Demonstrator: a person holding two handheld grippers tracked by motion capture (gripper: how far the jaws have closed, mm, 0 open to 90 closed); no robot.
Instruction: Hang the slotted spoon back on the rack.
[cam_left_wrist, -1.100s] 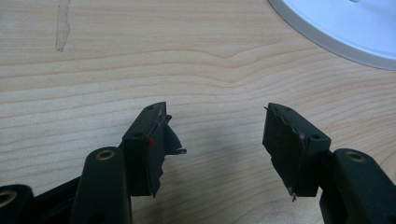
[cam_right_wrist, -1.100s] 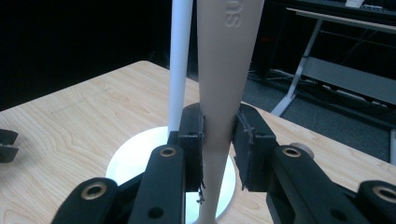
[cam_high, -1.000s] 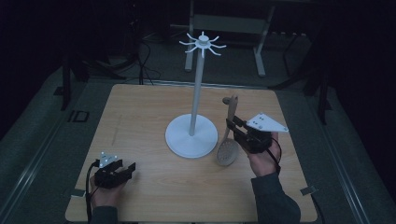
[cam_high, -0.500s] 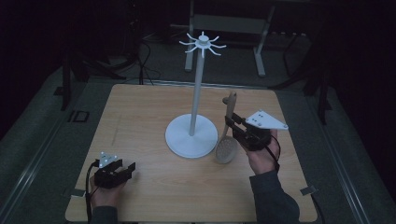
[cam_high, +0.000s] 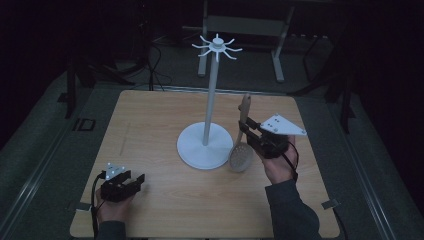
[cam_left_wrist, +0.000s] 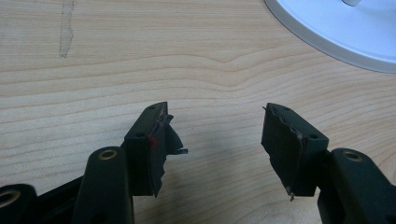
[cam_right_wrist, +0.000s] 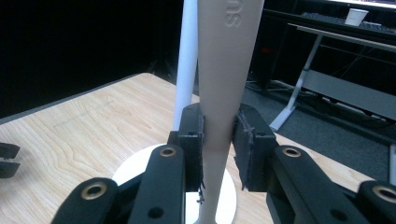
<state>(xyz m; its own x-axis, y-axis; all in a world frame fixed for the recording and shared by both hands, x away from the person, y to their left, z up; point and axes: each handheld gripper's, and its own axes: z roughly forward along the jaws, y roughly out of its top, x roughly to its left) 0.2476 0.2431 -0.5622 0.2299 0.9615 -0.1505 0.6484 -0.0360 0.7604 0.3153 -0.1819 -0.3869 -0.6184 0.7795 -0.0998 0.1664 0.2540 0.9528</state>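
A white stand (cam_high: 212, 95) rises from a round base (cam_high: 205, 145) at the table's middle, with a ring of hooks (cam_high: 217, 46) on top. My right gripper (cam_high: 245, 129) is shut on the handle of a beige slotted spoon (cam_high: 241, 156), which stands nearly upright, bowl down, just right of the base. In the right gripper view the pads clamp the spoon handle (cam_right_wrist: 229, 56) in front of the stand's pole (cam_right_wrist: 187, 60). My left gripper (cam_high: 135, 181) rests near the front left corner, open, with only bare table between its fingertips (cam_left_wrist: 217, 126).
The wooden table (cam_high: 150, 125) has free room on its left half and along the front. In the left gripper view the stand's base rim (cam_left_wrist: 336, 37) lies ahead to the right. Dark floor, cables and a metal frame (cam_high: 245, 25) lie beyond the far edge.
My right gripper has edged up a little with the spoon, whose bowl now sits slightly higher beside the base. The left gripper has stayed where it was.
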